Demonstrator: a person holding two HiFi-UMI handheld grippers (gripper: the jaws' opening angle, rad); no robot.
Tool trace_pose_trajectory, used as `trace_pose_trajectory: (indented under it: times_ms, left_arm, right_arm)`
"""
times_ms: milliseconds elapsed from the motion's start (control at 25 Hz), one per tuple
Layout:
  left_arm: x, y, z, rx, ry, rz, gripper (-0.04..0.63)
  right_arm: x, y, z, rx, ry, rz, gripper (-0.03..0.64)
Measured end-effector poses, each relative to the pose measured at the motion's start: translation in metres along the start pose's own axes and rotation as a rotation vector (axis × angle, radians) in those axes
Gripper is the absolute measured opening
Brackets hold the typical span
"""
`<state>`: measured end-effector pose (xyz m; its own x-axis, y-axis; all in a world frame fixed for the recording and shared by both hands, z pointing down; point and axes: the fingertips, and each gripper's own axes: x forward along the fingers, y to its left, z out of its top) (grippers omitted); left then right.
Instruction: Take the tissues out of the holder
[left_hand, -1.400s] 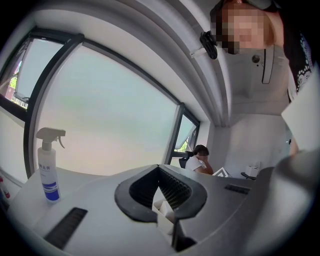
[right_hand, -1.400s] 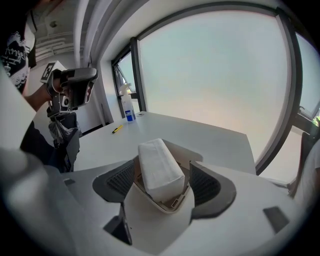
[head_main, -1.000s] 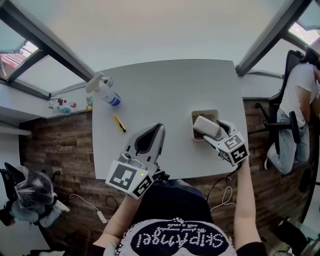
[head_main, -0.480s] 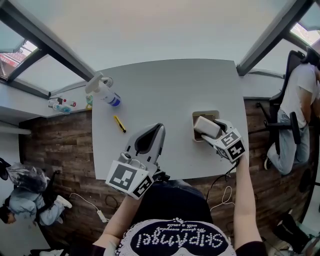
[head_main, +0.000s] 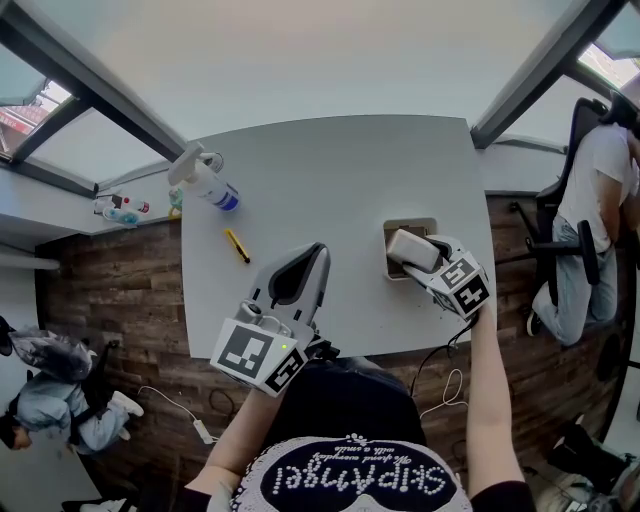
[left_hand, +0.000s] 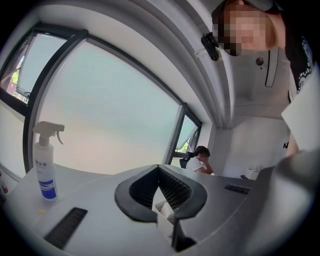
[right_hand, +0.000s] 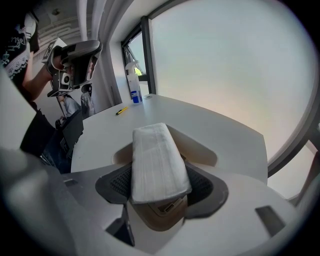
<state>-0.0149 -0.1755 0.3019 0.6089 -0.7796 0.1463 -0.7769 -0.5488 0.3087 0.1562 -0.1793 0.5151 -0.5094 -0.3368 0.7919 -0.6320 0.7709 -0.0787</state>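
Observation:
A white tissue pack (head_main: 411, 249) stands slanted out of the beige holder (head_main: 409, 226) near the table's right edge. My right gripper (head_main: 428, 260) reaches down over it from the lower right. In the right gripper view the tissue pack (right_hand: 157, 157) lies between the dark pads (right_hand: 118, 183), above the holder (right_hand: 201, 149). The jaws have just been closing around it and still stand wide; I see no squeeze on the pack. My left gripper (head_main: 320, 252) hovers over the table's front middle, shut and empty, its tips (left_hand: 159, 169) meeting.
A spray bottle (head_main: 206, 181) and a yellow cutter (head_main: 237, 246) lie at the table's left. The table's front edge (head_main: 330, 350) runs just before me. A person sits on a chair (head_main: 590, 200) to the right, beyond the table.
My right gripper has edged a little up and left over the tissue pack. The left gripper has kept still.

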Motion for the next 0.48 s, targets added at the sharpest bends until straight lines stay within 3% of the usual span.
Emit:
trace_pose_trajectory:
  times_ms: [480]
  left_arm:
    - [-0.0058,0.0014,0.0051,0.005,-0.016,0.008,0.002]
  right_arm:
    - [0.0003,-0.0044,0.0006,0.022,0.003,-0.023,0.278]
